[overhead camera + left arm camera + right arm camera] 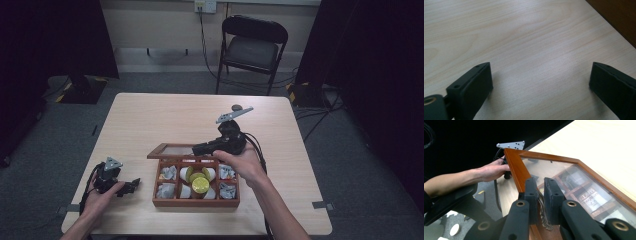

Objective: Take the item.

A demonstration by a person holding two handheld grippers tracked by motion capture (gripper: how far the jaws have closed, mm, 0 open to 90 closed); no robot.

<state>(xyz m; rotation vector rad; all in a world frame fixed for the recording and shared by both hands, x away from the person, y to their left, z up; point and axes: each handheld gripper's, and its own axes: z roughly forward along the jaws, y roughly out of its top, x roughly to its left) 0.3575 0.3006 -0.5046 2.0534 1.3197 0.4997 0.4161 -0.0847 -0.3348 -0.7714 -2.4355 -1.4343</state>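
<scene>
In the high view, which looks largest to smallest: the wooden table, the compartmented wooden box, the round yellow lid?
1. Light wooden table
2. Brown compartmented wooden box
3. Round yellow lid inside the box

The gaps are plain, so nearness changes nothing.

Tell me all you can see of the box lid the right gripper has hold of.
The lid is a reddish-brown wooden frame around a clear pane, through which packets in the compartments show. It is raised, hinged along the far edge of the wooden box. An ornate brass-coloured fitting sits on its front rail, and the right gripper is shut on the lid there, one jaw on each side. Nothing else touches it; the left gripper rests apart on the table.
</scene>
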